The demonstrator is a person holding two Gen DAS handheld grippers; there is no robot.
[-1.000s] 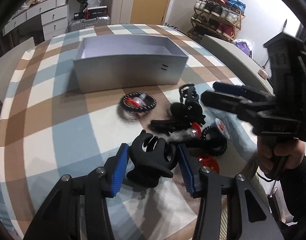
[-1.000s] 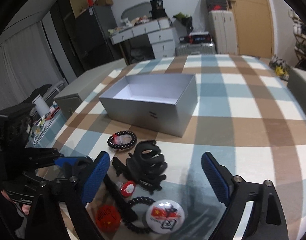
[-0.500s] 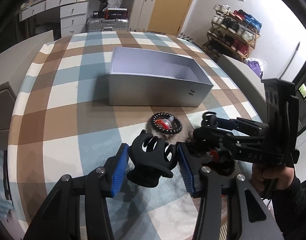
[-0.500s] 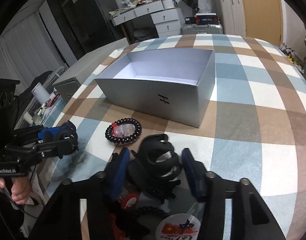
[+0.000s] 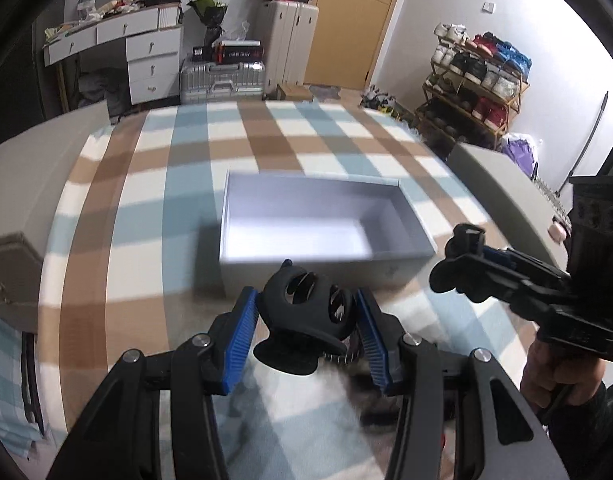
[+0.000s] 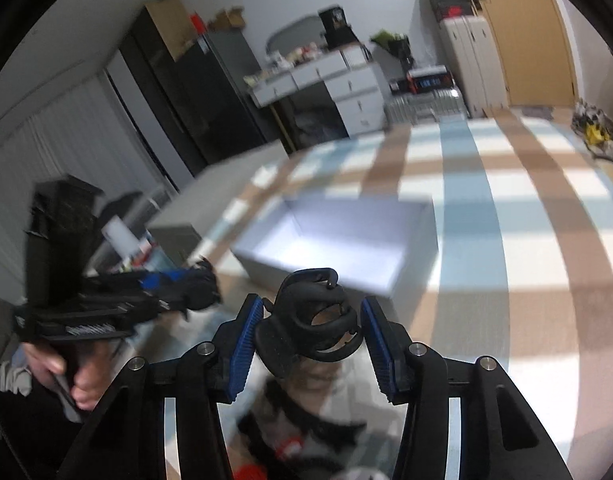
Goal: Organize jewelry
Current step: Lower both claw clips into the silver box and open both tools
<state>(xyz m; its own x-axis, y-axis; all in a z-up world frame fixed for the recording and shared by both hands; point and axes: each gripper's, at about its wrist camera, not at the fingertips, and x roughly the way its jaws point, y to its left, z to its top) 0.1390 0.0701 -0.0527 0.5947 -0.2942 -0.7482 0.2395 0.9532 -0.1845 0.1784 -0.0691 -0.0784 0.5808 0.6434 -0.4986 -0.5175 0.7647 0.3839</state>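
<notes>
My left gripper [image 5: 306,332] is shut on a black hair claw clip [image 5: 306,316] and holds it in the air just short of the open silver box [image 5: 318,216]. My right gripper [image 6: 310,340] is shut on a second black claw clip [image 6: 310,320], also raised before the same box [image 6: 346,236]. Each gripper shows in the other's view: the right one [image 5: 466,264] to the right of the box, the left one [image 6: 194,288] to the left. The box is empty inside. Blurred jewelry [image 6: 298,432] lies on the table below my right gripper.
The table has a plaid blue, brown and white cloth [image 5: 146,184]. A grey cabinet [image 5: 22,184] stands at its left edge, a shoe rack [image 5: 474,76] at the far right, drawers and suitcases [image 5: 222,76] behind the table.
My right gripper has closed on the second claw clip and lifted it. Both grippers have risen and moved toward the box with their clips.
</notes>
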